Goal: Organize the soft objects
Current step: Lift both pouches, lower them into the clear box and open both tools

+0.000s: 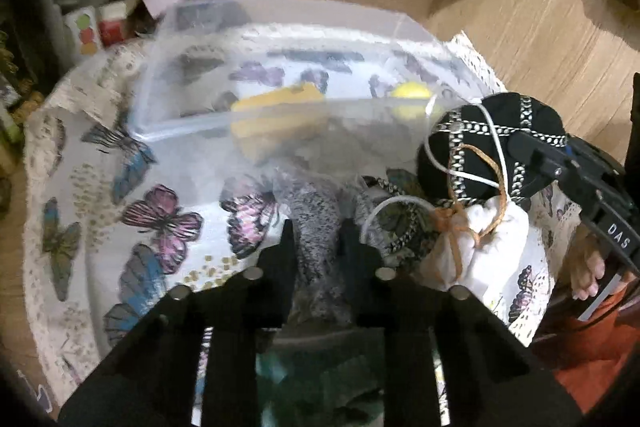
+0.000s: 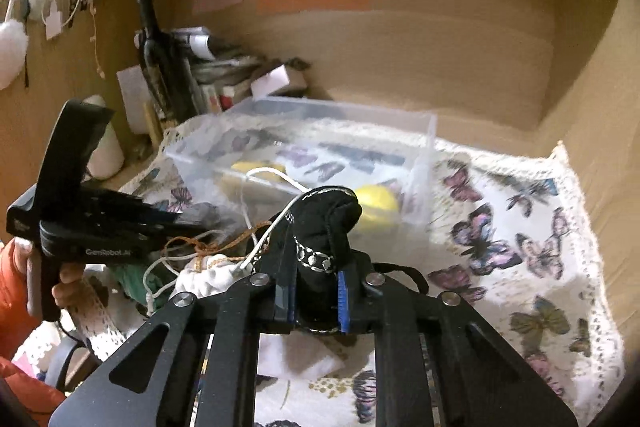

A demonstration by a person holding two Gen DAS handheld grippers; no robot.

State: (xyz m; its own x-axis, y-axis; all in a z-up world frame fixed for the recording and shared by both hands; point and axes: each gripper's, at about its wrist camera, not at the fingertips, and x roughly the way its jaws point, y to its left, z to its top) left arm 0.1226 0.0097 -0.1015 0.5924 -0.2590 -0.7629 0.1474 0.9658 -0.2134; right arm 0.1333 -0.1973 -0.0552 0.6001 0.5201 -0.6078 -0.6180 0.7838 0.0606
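My left gripper point(image 1: 318, 231) is shut on a grey fuzzy cloth point(image 1: 316, 215) and holds it just in front of a clear plastic bin point(image 1: 280, 27). The bin point(image 2: 430, 131) holds a yellow sponge point(image 1: 276, 107) and a yellow ball point(image 1: 412, 95). My right gripper point(image 2: 316, 267) is shut on a black soft pouch with silver chain trim point(image 2: 324, 219), lifted near the bin's front right; the pouch also shows in the left wrist view point(image 1: 480, 147). A white drawstring bag with a brown cord point(image 1: 488, 239) lies below the pouch.
A butterfly-print cloth point(image 2: 520, 227) covers the table inside a wooden alcove. Bottles, boxes and papers point(image 2: 192, 67) are stacked at the back left. A teal cloth point(image 2: 132, 279) lies by the white bag. A wooden wall point(image 2: 440, 27) stands behind the bin.
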